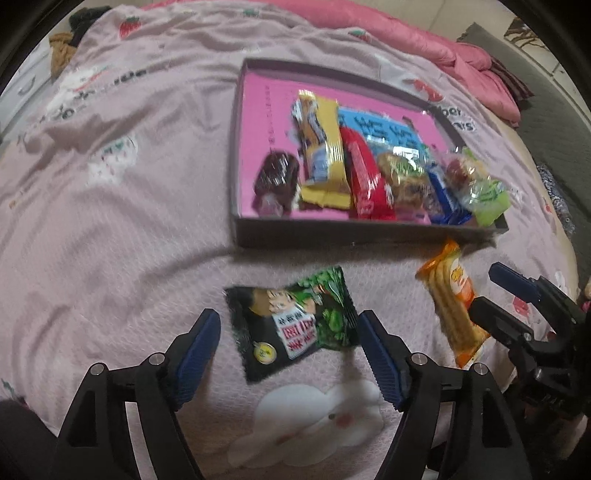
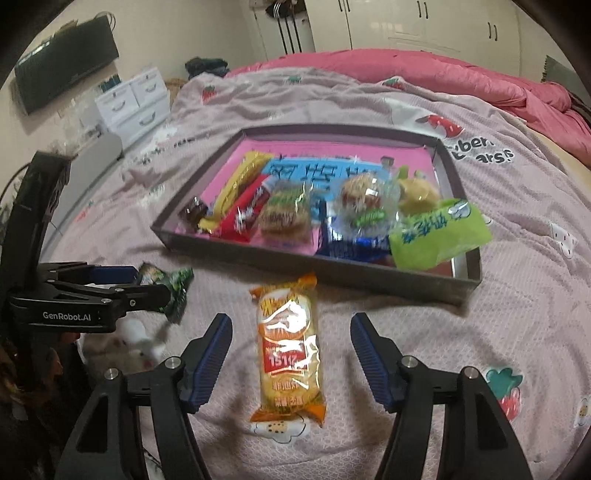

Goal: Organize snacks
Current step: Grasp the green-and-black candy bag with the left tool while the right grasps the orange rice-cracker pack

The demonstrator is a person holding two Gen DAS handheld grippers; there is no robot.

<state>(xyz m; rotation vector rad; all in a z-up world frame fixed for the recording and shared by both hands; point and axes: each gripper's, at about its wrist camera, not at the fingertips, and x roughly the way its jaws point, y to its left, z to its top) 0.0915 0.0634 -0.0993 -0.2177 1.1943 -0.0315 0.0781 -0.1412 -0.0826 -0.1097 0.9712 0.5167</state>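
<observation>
A dark-walled box [image 1: 332, 232] with a pink floor lies on the bed and holds several wrapped snacks; it also shows in the right wrist view [image 2: 332, 267]. A green and black snack packet [image 1: 291, 321] lies on the bedspread between the fingers of my open left gripper [image 1: 286, 332]. An orange cracker packet [image 2: 290, 354] lies lengthwise between the fingers of my open right gripper [image 2: 291, 334]. The orange packet [image 1: 452, 306] and the right gripper [image 1: 498, 295] also show at the right of the left wrist view. The left gripper [image 2: 147, 282] shows at the left of the right wrist view, over the green packet [image 2: 177, 291].
The pink strawberry-print bedspread [image 1: 129, 221] covers the bed. A pink duvet [image 2: 443, 77] is bunched along the far side. White drawers [image 2: 133, 99] and a dark monitor [image 2: 66, 59] stand beyond the bed on the left, wardrobes [image 2: 406, 26] at the back.
</observation>
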